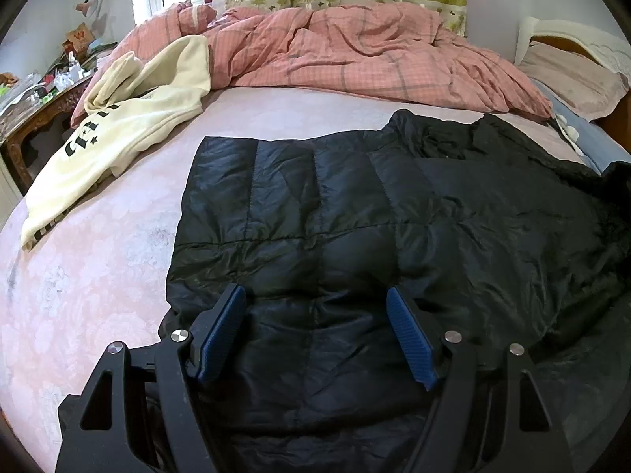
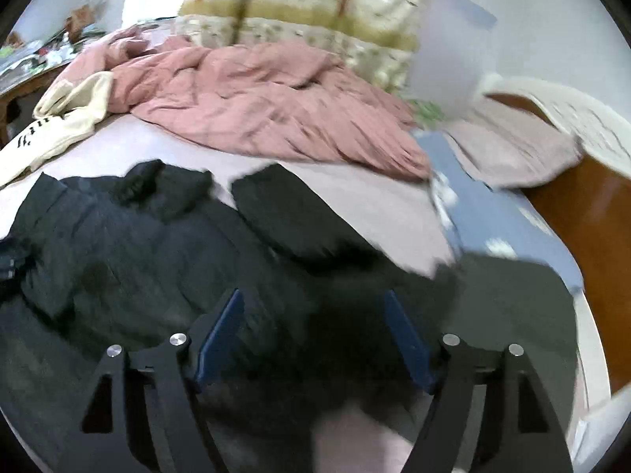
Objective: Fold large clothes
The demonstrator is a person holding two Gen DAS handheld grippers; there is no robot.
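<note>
A large black quilted jacket (image 1: pixel 355 213) lies spread on the pink bed sheet (image 1: pixel 98 268). My left gripper (image 1: pixel 315 295) is open, its blue pads (image 1: pixel 221 331) hovering over the jacket's near hem, holding nothing. In the blurred right wrist view the jacket (image 2: pixel 130 252) fills the left and middle, with a sleeve (image 2: pixel 292 216) stretched away toward the far right. My right gripper (image 2: pixel 315 299) is open over the jacket's near edge, empty.
A cream sweatshirt with black lettering (image 1: pixel 118 134) lies at the left of the bed. A crumpled pink checked duvet (image 1: pixel 355 55) is heaped at the back. Pillows (image 1: pixel 575 79) and a wooden headboard (image 2: pixel 583 213) stand at the right. A cluttered wooden table (image 1: pixel 35 106) is at far left.
</note>
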